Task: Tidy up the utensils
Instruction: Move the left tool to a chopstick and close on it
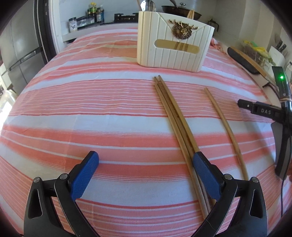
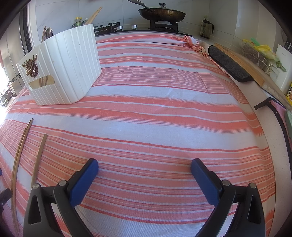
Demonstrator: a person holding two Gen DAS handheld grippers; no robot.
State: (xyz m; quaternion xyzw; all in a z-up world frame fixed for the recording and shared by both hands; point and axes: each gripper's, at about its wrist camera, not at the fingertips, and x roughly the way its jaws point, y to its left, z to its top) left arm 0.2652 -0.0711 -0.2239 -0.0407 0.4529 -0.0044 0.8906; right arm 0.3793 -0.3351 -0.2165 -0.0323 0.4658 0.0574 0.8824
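Observation:
A white ribbed utensil holder (image 1: 173, 40) with a gold deer badge stands at the back of the striped cloth, with spoons and chopsticks inside. In front of it three wooden chopsticks (image 1: 173, 116) lie bundled together. A single chopstick (image 1: 224, 127) lies to their right. My left gripper (image 1: 146, 156) is open above the cloth, its right finger (image 1: 206, 175) over the bundle's near ends. In the right wrist view the holder (image 2: 63, 65) is at the left and chopsticks (image 2: 18, 160) lie at the left edge. My right gripper (image 2: 144, 164) is open over bare cloth.
A stove with a lidded pan (image 2: 162, 12) sits behind the table. A black pad on a wooden board (image 2: 230, 63) lies along the right side, with a cable (image 2: 279, 118) near the edge. Bottles (image 1: 93, 12) stand at the back left. The other gripper's body (image 1: 270, 113) shows at right.

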